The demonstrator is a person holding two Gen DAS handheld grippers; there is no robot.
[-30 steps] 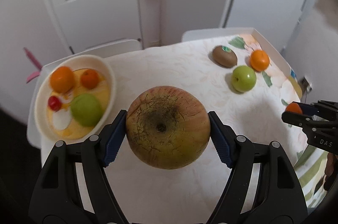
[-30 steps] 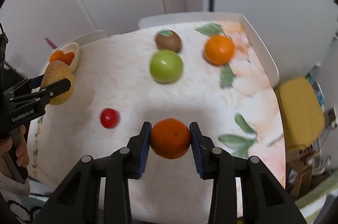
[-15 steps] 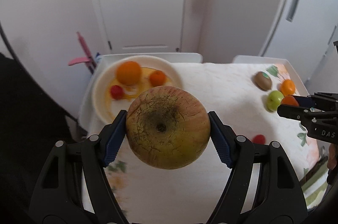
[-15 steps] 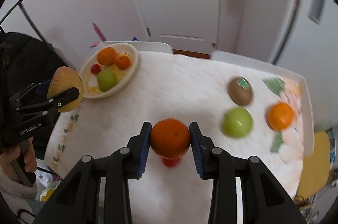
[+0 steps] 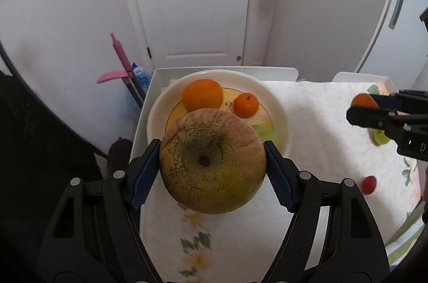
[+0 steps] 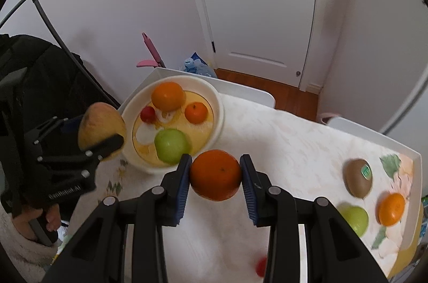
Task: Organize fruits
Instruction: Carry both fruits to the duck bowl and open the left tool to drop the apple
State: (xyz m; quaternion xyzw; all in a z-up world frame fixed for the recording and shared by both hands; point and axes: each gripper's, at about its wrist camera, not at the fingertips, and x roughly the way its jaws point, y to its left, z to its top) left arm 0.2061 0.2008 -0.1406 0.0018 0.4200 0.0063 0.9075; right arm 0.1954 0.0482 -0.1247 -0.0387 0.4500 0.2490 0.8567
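Clamping a big apple (image 5: 212,162) just short of the bowl (image 5: 278,106), left gripper (image 5: 212,170) sits nearer than right gripper (image 6: 215,176), whose jaws pinch an orange (image 6: 215,174) above the desk (image 6: 294,149).

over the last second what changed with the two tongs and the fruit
Both tongs swung toward the bowl: the left tongs carried the apple up to its near rim, the right tongs brought the orange close beside it. Nothing was released or newly grasped; the fruit in the bowl and on the table kept their places.
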